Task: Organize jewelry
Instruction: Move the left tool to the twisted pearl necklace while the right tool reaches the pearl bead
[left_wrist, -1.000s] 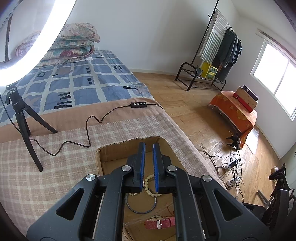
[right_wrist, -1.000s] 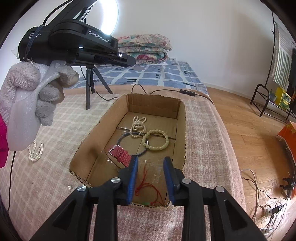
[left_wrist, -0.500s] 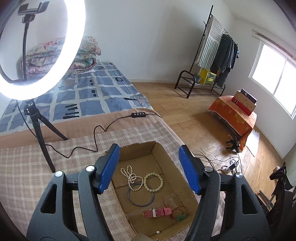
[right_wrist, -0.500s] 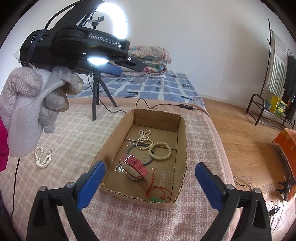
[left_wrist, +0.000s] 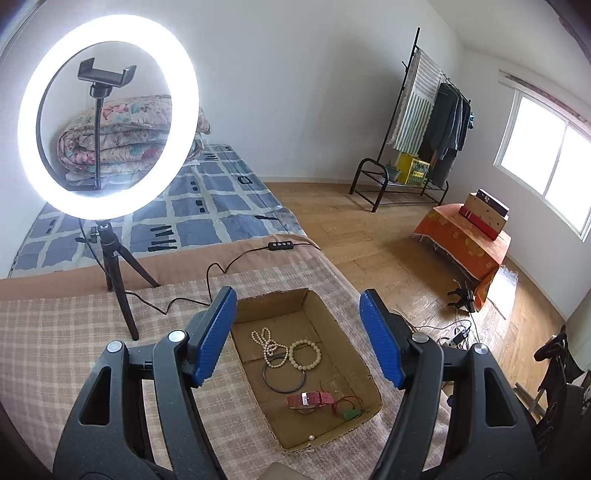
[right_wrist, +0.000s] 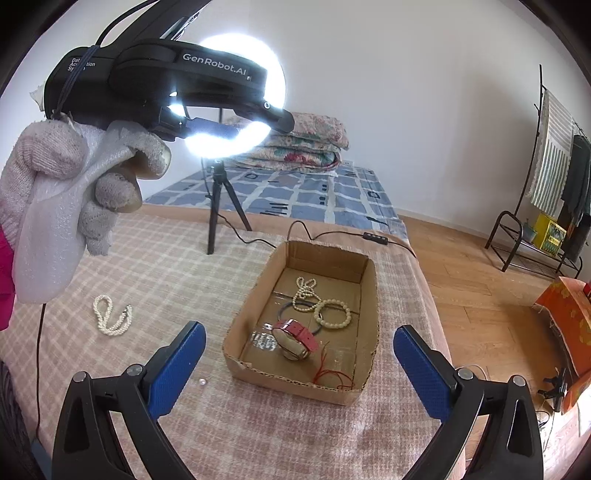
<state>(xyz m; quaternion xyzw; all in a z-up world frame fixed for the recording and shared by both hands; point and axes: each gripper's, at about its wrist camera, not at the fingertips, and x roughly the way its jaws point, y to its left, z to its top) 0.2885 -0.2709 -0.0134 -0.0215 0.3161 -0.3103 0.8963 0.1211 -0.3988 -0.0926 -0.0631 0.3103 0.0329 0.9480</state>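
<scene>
Cardboard tray (right_wrist: 258, 291) on the checked blanket holds most jewelry, while a white pearl strand (right_wrist: 110, 314) lies far left, best approached low by the empty, wide-spread left gripper (left_wrist: 299, 341); right gripper (right_wrist: 299, 369) likewise spread.

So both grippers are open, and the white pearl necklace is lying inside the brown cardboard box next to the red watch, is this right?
Not quite. Both grippers are open, but the white pearl necklace lies on the checked blanket, outside the brown cardboard box, apart from the red watch. The right wrist view shows it.
</scene>
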